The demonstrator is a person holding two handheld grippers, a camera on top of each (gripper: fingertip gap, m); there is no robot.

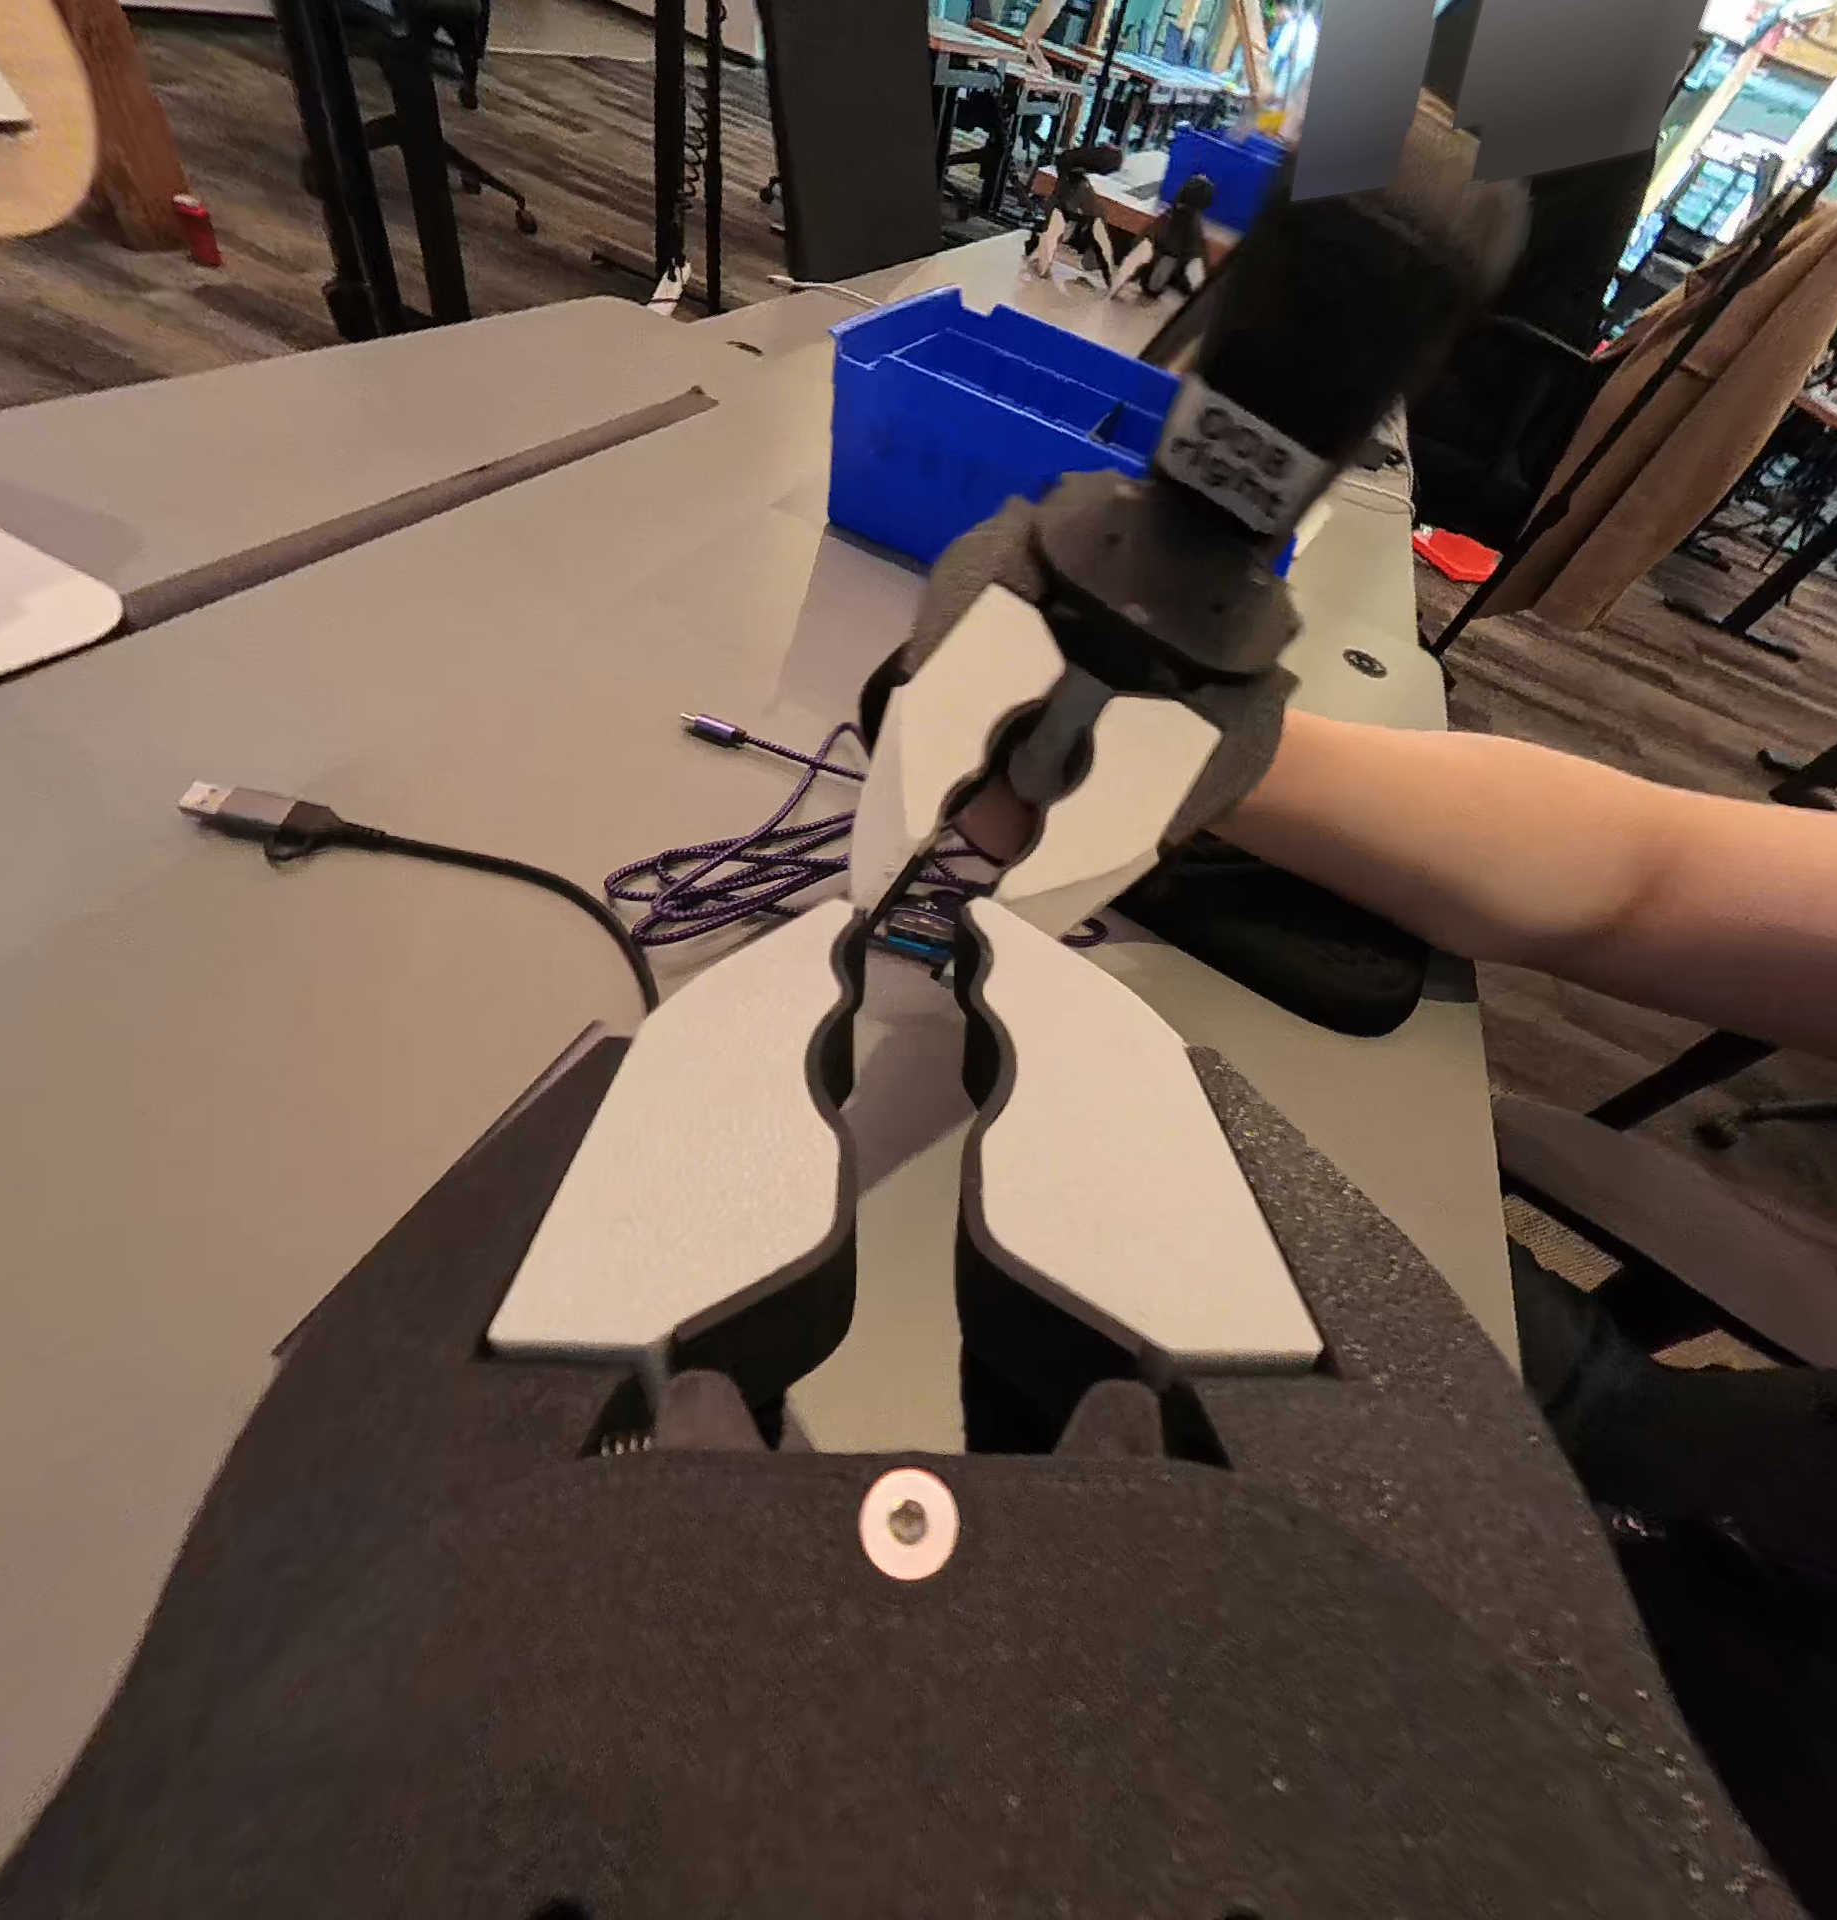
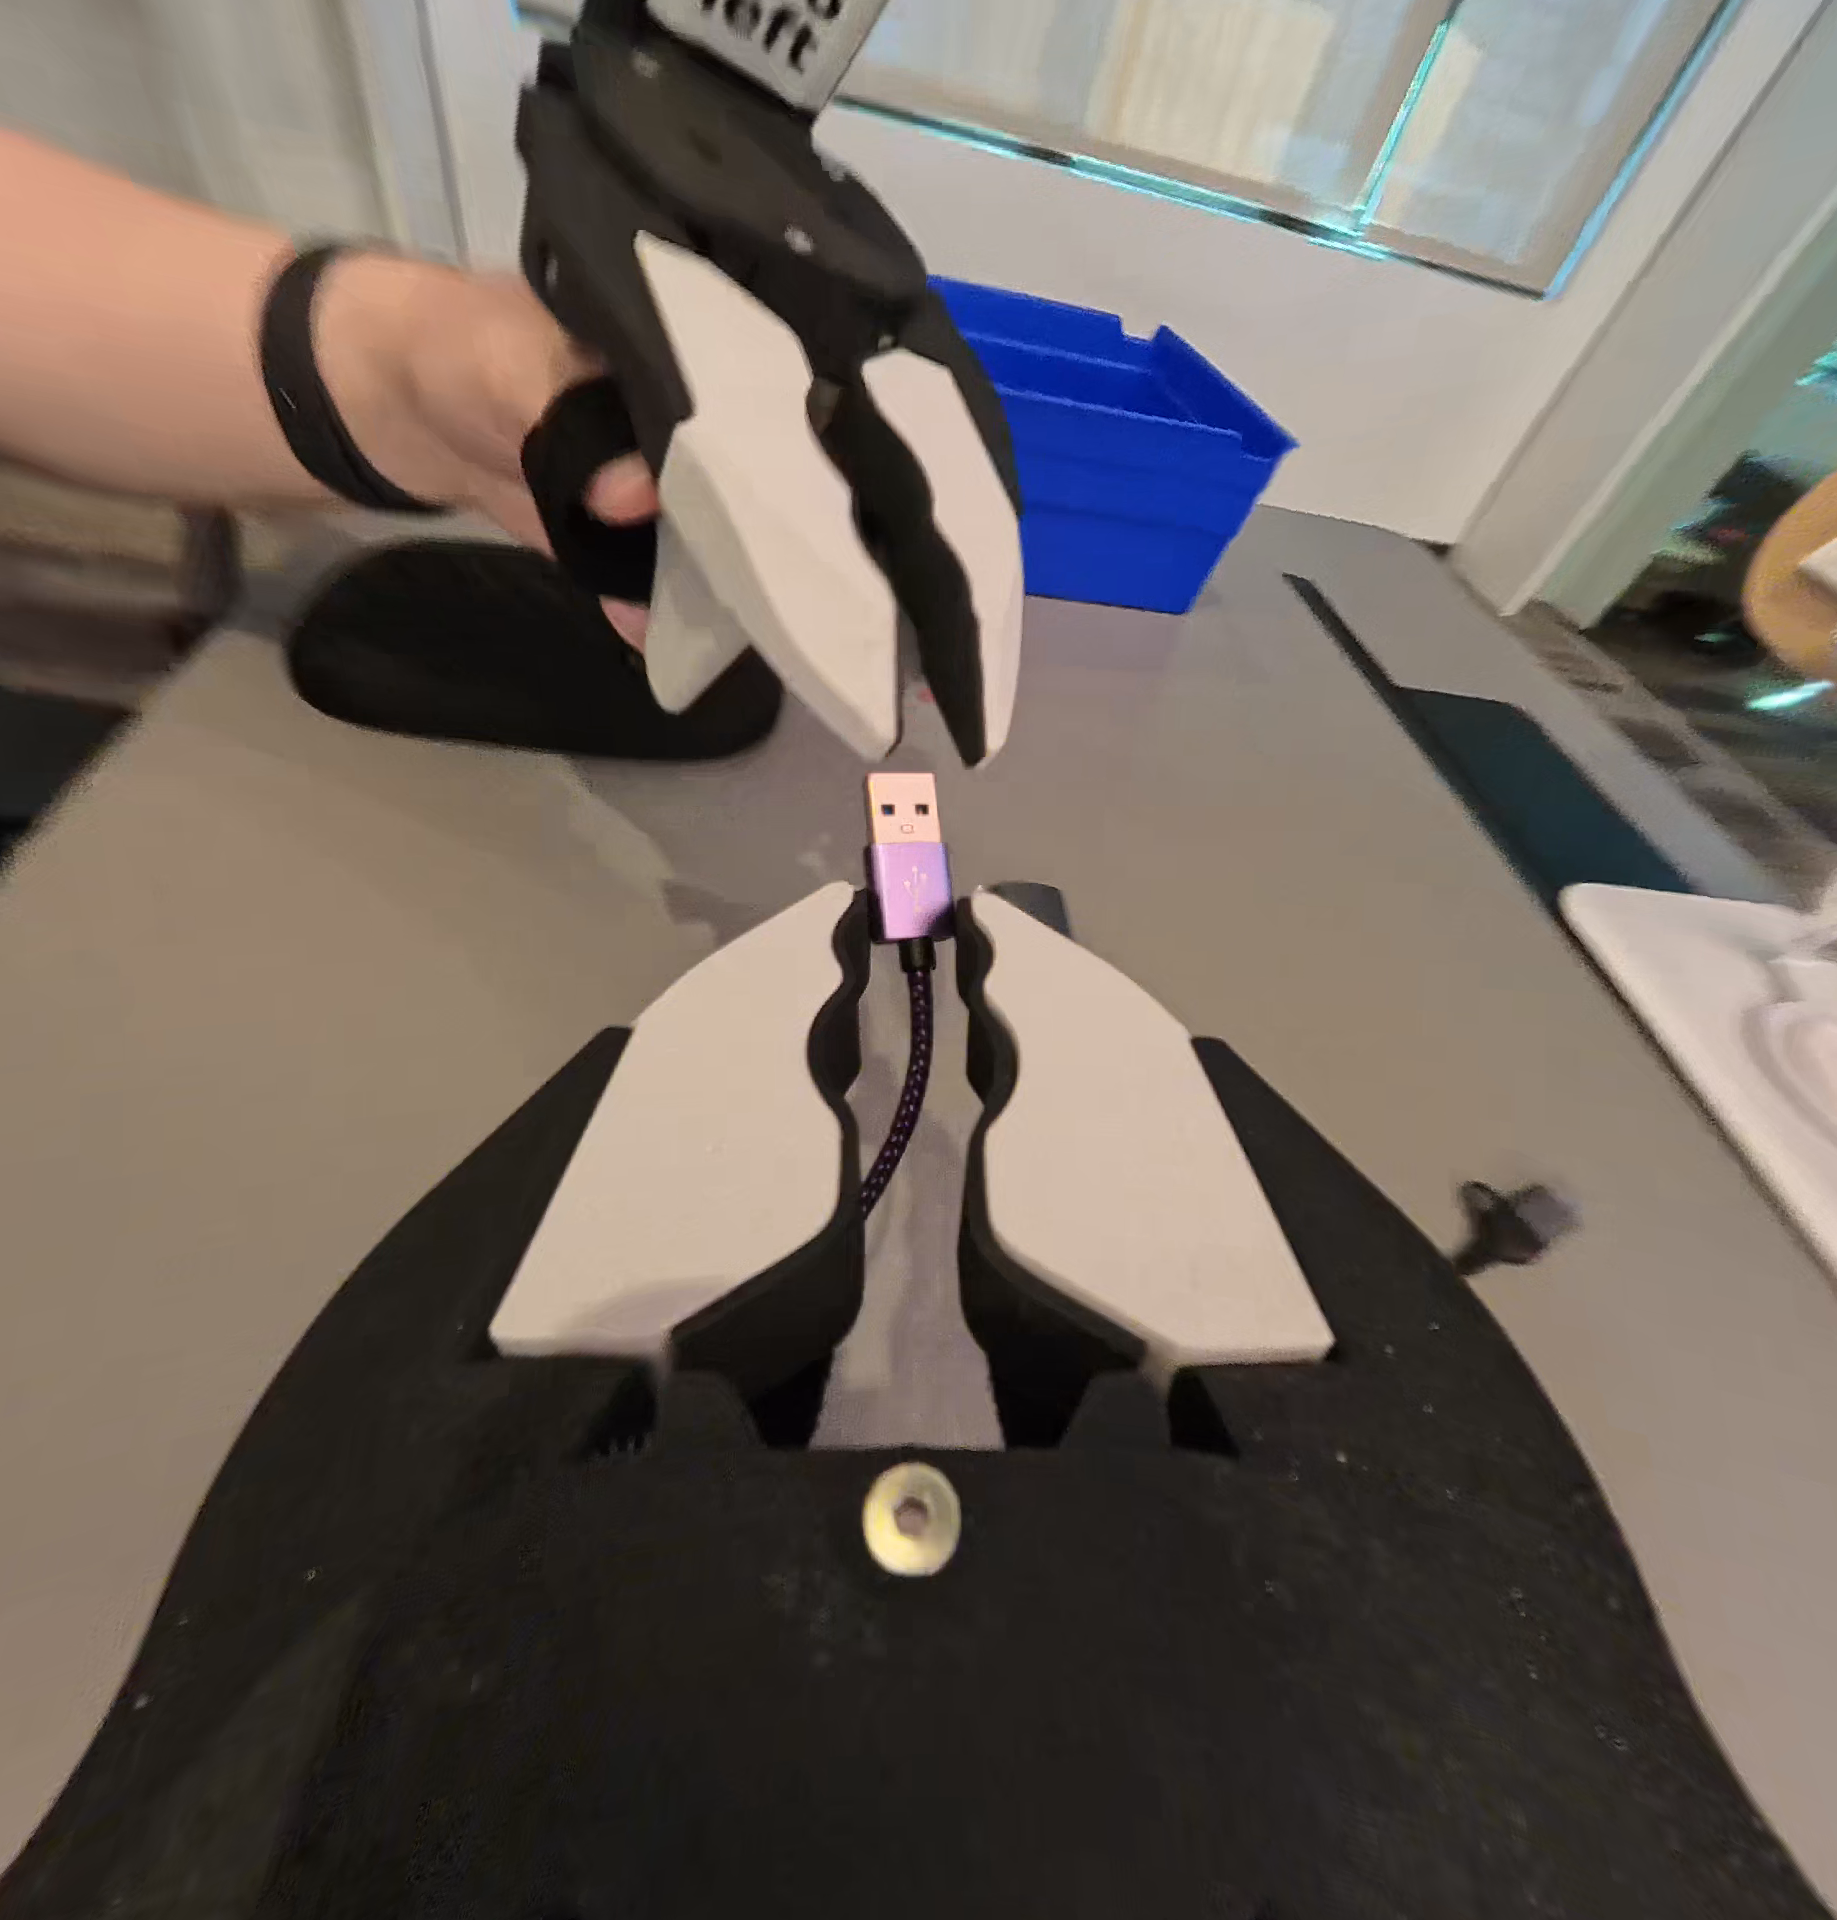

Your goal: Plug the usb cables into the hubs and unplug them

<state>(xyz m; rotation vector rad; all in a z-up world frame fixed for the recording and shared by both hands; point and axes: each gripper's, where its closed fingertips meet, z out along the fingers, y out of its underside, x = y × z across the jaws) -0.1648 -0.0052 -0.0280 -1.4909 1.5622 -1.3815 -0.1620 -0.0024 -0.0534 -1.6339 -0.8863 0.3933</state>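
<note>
My right gripper (image 2: 909,902) is shut on a purple USB plug (image 2: 907,883); the metal end sticks out past the fingertips and the braided purple cable (image 2: 898,1081) runs back between the fingers. My left gripper (image 2: 933,753) hangs just beyond the plug, its jaws a narrow gap apart with nothing between them. In the left wrist view my left gripper (image 1: 914,914) points at a small black-and-blue hub (image 1: 919,930) on the grey table (image 1: 426,1039), with the right gripper (image 1: 919,883) right above it. Most of the hub is hidden.
A black cable with a grey USB plug (image 1: 233,805) lies to the left; the purple cable's coil (image 1: 727,873) is beside it. A blue bin (image 1: 987,426) stands behind, a black pouch (image 1: 1298,956) lies to the right and a white board (image 1: 20,613) lies far left. Less than 4 cm separates the two grippers' tips. From either gripper's tips it is about 25 cm to the black pouch (image 1: 1298,956).
</note>
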